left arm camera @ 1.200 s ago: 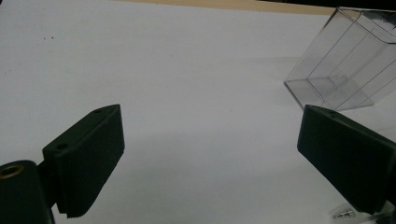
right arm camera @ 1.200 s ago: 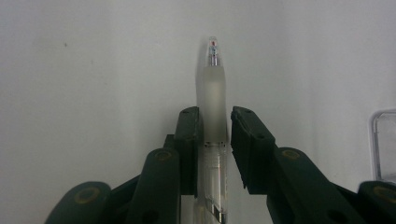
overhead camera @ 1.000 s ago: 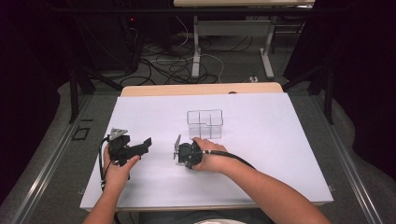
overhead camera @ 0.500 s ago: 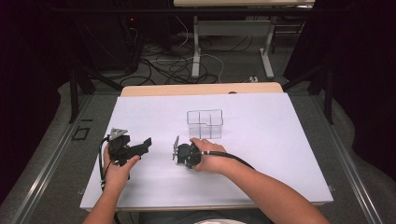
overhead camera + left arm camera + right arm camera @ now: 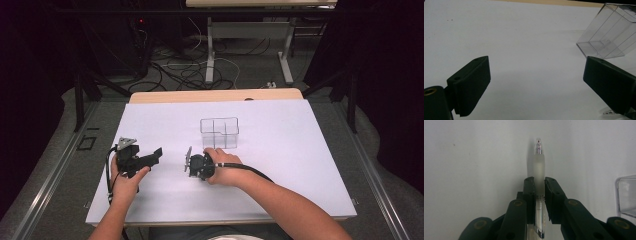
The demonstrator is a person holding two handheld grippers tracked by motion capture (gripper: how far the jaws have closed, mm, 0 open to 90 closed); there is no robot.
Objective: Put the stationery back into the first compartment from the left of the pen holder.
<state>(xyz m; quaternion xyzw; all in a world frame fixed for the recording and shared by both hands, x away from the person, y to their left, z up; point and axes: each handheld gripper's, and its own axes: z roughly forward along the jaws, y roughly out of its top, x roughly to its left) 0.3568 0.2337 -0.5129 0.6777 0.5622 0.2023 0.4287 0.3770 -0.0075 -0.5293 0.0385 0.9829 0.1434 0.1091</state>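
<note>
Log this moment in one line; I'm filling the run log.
right gripper: shut on pen | left gripper: open, holding nothing | clear box: upright on table

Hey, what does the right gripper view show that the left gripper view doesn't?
Right gripper view alone: the right claw clamped on a clear pen, its tip pointing away from the camera. Left gripper view alone: the left claw with jaws wide apart, nothing between them, and the table's wooden edge. Both share the white table surface and the clear plastic organizer.
</note>
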